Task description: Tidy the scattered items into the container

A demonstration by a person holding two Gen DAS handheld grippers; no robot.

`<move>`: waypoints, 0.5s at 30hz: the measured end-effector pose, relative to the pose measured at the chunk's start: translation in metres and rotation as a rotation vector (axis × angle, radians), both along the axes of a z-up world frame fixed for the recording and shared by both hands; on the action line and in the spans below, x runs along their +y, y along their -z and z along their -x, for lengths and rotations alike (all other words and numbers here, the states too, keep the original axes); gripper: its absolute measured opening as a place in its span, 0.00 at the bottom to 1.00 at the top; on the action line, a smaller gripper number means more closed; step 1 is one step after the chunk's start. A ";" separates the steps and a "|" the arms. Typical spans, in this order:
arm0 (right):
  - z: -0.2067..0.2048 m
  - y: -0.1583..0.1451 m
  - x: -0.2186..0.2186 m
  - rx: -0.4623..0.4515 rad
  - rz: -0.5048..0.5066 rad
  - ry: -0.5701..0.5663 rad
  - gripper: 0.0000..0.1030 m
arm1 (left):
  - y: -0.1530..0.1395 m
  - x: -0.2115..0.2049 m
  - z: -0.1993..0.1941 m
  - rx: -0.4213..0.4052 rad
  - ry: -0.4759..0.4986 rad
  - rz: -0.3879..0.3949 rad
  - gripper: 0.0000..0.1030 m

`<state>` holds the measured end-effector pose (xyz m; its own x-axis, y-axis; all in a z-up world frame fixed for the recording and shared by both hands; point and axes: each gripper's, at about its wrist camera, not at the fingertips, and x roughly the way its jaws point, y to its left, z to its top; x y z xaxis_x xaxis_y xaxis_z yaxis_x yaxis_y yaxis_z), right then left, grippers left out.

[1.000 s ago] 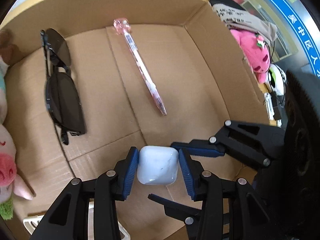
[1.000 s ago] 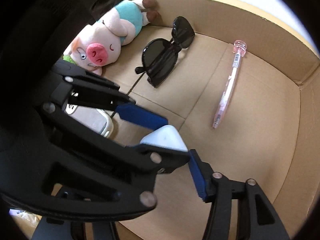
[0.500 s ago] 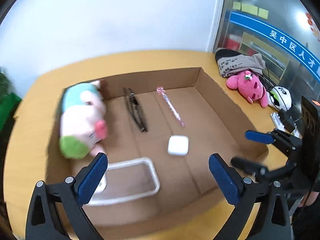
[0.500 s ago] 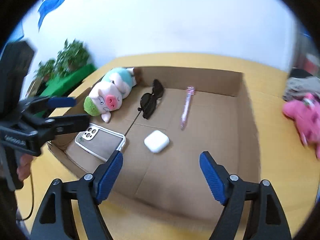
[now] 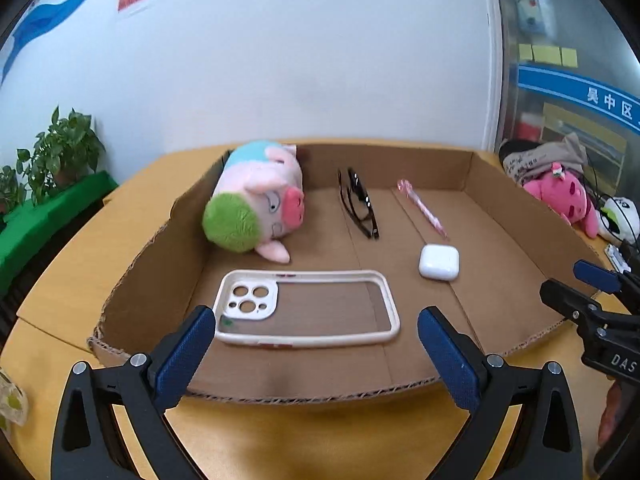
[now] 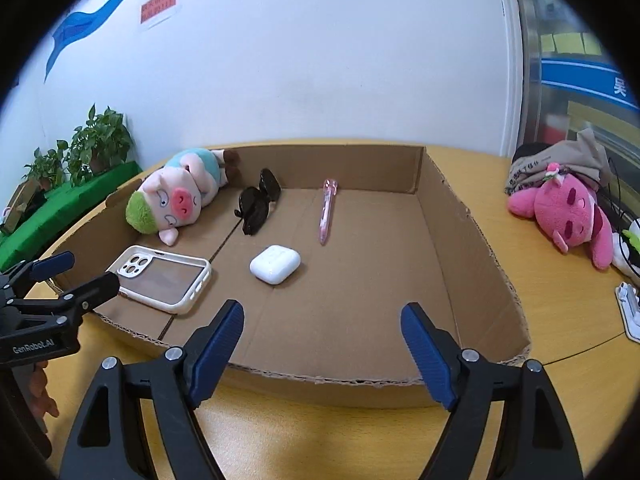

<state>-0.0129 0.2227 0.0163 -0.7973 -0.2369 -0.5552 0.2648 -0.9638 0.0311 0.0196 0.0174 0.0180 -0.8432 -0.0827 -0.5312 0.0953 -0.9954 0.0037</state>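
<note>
A shallow cardboard box (image 5: 152, 256) (image 6: 460, 232) lies on the wooden table. Inside it are a white earbud case (image 5: 439, 262) (image 6: 275, 264), a white phone case (image 5: 308, 308) (image 6: 160, 280), a pig plush (image 5: 256, 208) (image 6: 176, 196), black sunglasses (image 5: 360, 208) (image 6: 258, 202) and a pink pen (image 5: 424, 210) (image 6: 326, 212). My left gripper (image 5: 316, 332) (image 6: 86, 270) is open and empty, above the box's near edge over the phone case. My right gripper (image 6: 322, 316) (image 5: 576, 284) is open and empty at the near edge, in front of the earbud case.
A pink plush (image 6: 568, 216) (image 5: 560, 200), a grey cloth bag (image 6: 560, 164) and cables lie on the table to the right of the box. A white holder (image 6: 632, 308) sits at the far right. Potted plants (image 6: 80, 152) stand at the left by the wall.
My left gripper let go of the white earbud case, which now lies on the box floor. Both grippers opened wide and drew back out of the box to its near edge.
</note>
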 end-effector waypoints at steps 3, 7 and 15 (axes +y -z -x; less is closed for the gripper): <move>-0.005 0.003 0.001 0.060 0.008 0.002 0.80 | 0.002 0.002 0.002 0.050 -0.018 0.015 1.00; -0.009 0.005 0.000 0.089 0.009 0.007 0.81 | 0.001 0.002 0.001 0.068 -0.022 0.019 1.00; -0.008 0.005 -0.001 0.089 0.009 0.008 0.82 | 0.001 0.002 -0.002 0.067 -0.026 0.022 1.00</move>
<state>-0.0048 0.2222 0.0114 -0.8454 -0.2347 -0.4797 0.2590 -0.9657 0.0161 0.0213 0.0190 0.0170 -0.8744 -0.1158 -0.4712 0.1216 -0.9924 0.0183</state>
